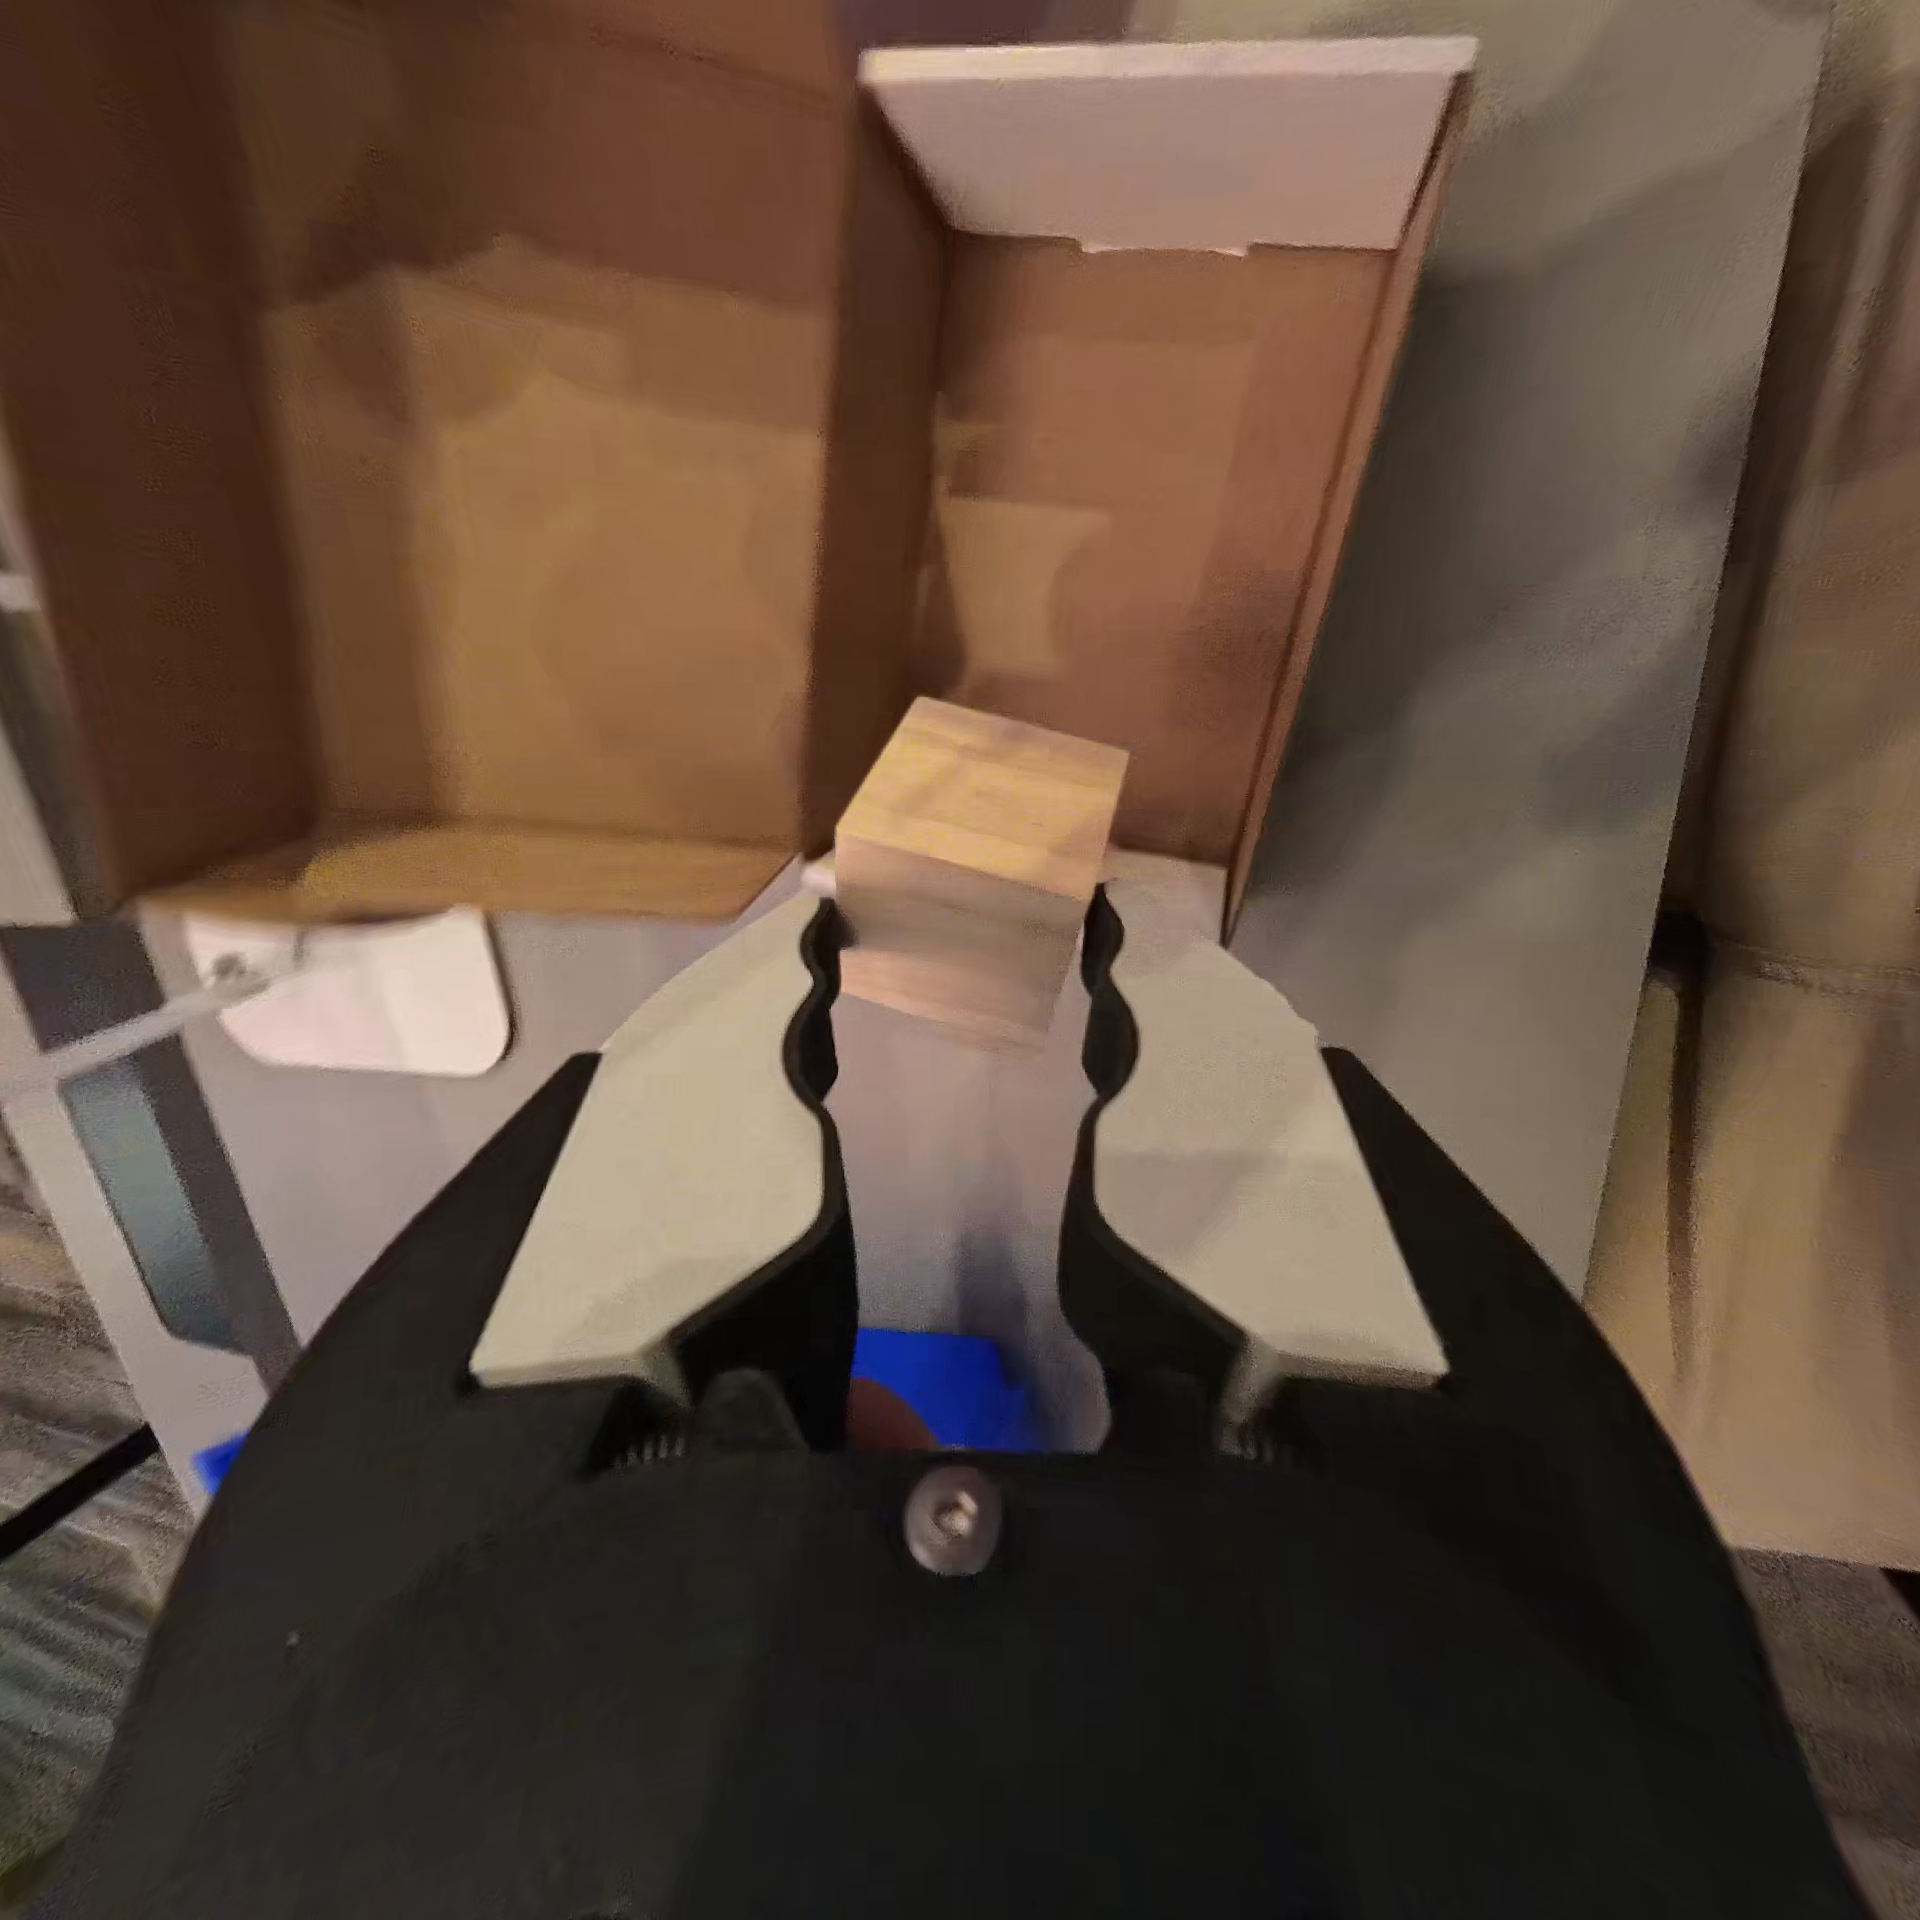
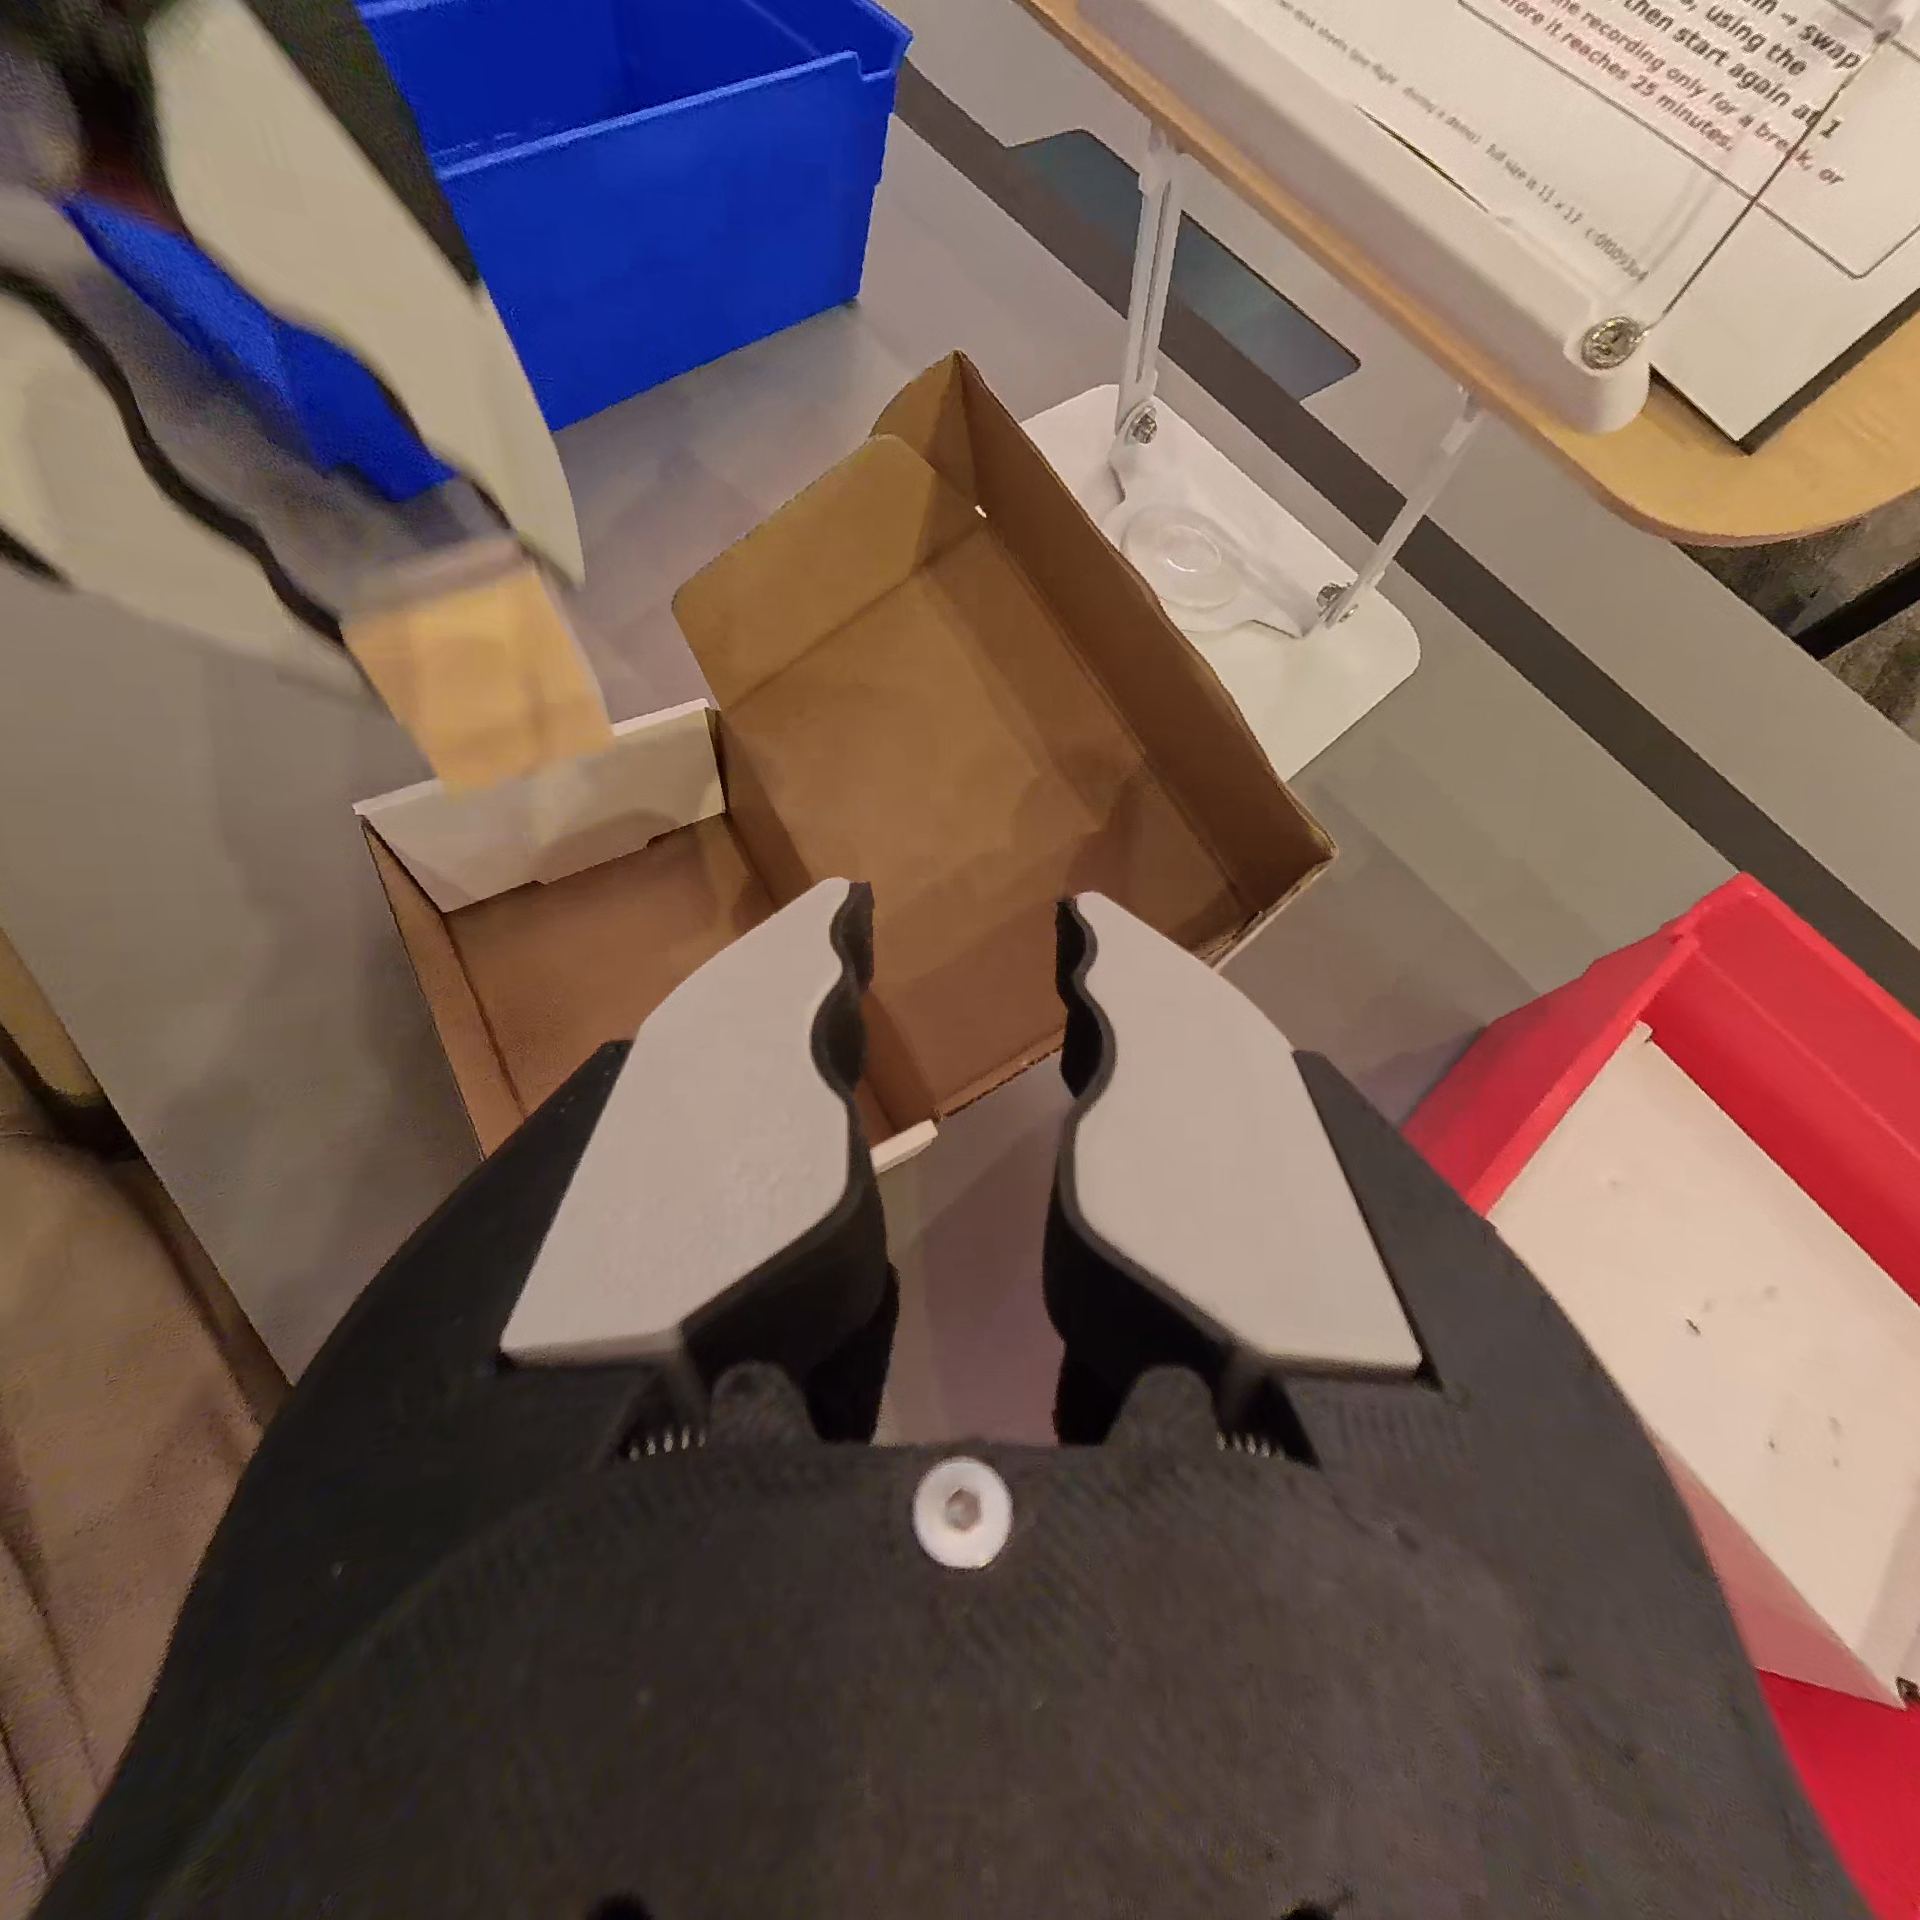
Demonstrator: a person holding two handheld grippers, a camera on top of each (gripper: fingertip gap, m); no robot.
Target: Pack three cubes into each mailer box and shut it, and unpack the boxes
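One cube (image 1: 961,873) in left gripper (image 1: 961,935) jaws; one open mailer box (image 2: 935,748).

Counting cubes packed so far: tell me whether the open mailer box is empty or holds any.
Empty: the mailer box shows bare cardboard; the only cube is in the left gripper.

The desk (image 2: 1475,821) was grey and smooth, with a dark strip along its far edge. A white stand (image 2: 1320,665) sat near that edge on a flat white foot. It held up a white tray (image 2: 1455,260) with a paper sheet (image 2: 1766,156) under clear plastic. Behind it was a light wooden board (image 2: 1621,488) with a round corner. Past the desk's edges the floor (image 1: 62,1351) looked grey and speckled. The light was warm and soft.
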